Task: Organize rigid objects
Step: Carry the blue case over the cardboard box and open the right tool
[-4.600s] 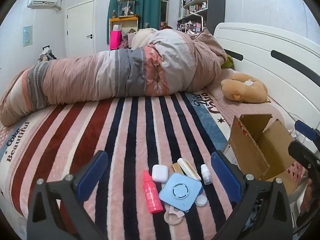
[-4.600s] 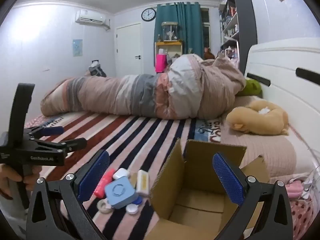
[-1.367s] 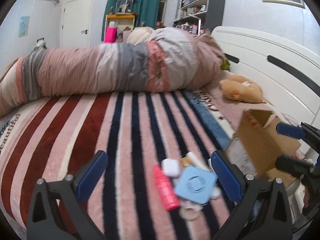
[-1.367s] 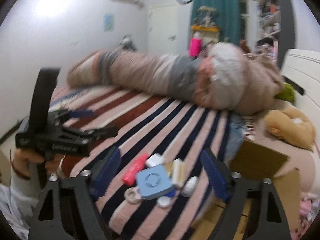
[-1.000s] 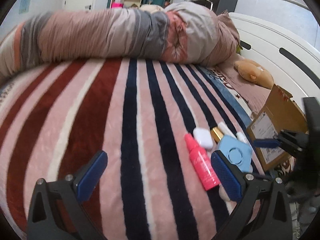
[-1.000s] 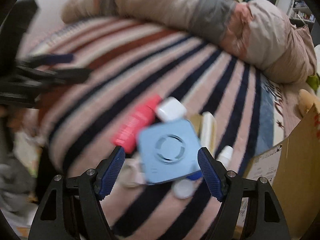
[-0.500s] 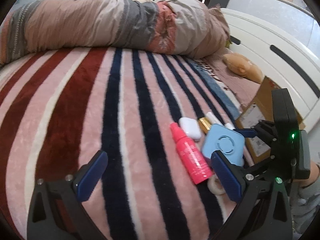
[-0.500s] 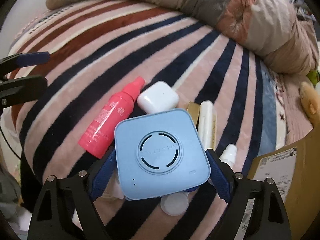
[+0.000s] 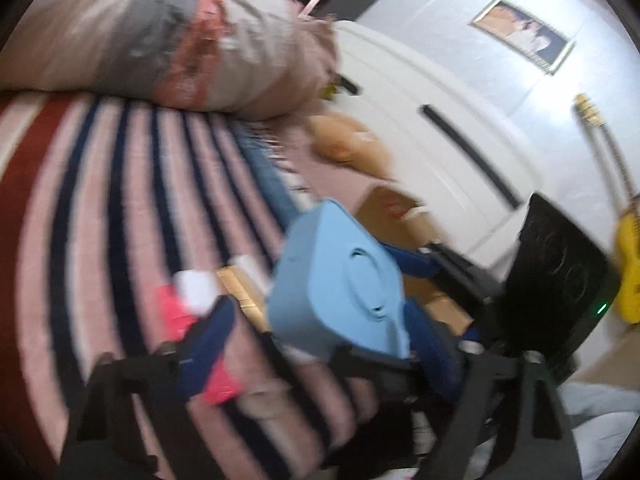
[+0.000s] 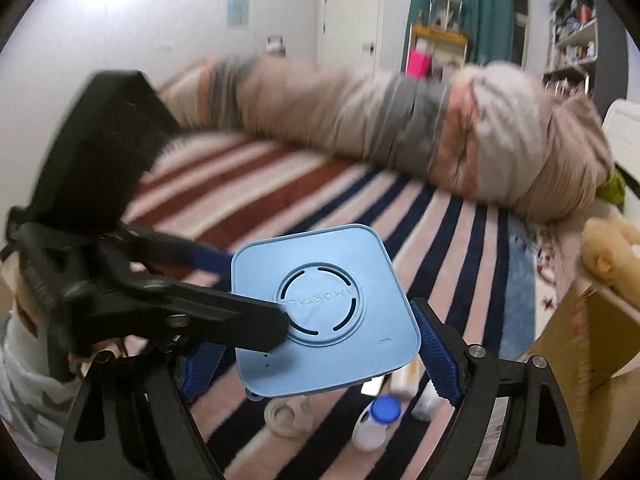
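Blue square case [image 10: 326, 318], with rounded corners and a raised ring on its face, is clamped between the blue pads of the right gripper [image 10: 316, 354] in the lower middle of the right wrist frame and is held clear of the striped blanket [image 10: 460, 240]. A black finger [image 10: 224, 320] of the left gripper lies across the case's left edge in that frame; contact is likely, though it cannot be told for certain. In the blurred left wrist frame the same case [image 9: 340, 284] is seen at centre, above the left gripper [image 9: 320, 344], whose pads stand apart.

Beneath the case in the right wrist frame, a white bottle with a blue cap [image 10: 376, 420] and a beige ring-shaped piece [image 10: 290, 414] lie on the blanket. A pink bottle [image 9: 192, 344] and a white pod-shaped case [image 9: 196, 286] are seen at lower left of the left wrist frame. An open cardboard box [image 10: 592, 360] stands at the right edge of the right wrist frame, with a tan plush toy [image 10: 612, 252] just above it. A rolled quilt [image 10: 400, 132] lies across the upper part of the frame.
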`<state>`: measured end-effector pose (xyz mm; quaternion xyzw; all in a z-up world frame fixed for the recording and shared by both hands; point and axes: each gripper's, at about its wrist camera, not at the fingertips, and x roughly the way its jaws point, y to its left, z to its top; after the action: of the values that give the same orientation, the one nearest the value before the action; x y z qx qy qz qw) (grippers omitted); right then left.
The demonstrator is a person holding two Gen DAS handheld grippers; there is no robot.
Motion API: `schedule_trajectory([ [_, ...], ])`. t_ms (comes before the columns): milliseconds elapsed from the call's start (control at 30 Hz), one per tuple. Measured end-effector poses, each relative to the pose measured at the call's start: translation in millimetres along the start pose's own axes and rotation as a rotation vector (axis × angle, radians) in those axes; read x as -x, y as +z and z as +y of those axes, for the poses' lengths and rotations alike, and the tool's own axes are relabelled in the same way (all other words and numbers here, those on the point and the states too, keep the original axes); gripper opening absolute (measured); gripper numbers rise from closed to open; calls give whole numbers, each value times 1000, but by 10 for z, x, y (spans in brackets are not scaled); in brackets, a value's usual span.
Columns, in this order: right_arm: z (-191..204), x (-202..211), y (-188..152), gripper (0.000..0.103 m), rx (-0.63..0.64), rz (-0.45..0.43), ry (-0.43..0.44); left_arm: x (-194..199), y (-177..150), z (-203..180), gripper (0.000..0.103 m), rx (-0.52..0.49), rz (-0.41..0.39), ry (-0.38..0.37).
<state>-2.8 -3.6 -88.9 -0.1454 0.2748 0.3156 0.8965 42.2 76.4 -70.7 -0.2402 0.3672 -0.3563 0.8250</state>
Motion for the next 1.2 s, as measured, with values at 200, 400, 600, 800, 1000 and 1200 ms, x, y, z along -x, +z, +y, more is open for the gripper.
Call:
schedule_trajectory([
  [200,-176,445,58,84,-15,-117,-41,-66,252,-677,44,-138,-24,38],
  [400,-676,847,-156,83,-104,-161,-65,-507,401,-1328,41,-314,20,116],
  [600,-1290,1149,-499,82,-243,-120,-104,-1260,467,-1830,40,-436,140,136],
  [800,-1725,1177,-802,80,-305,-7,-144,-1945,457,-1957,40,-474,289,161],
  [1000,-1933,1085,-899,79,-313,78,-163,-2336,347,-1951,41,-486,383,188],
  [1200,-1835,1172,-993,88,-301,89,-185,-2269,432,-1915,62,-471,341,212],
])
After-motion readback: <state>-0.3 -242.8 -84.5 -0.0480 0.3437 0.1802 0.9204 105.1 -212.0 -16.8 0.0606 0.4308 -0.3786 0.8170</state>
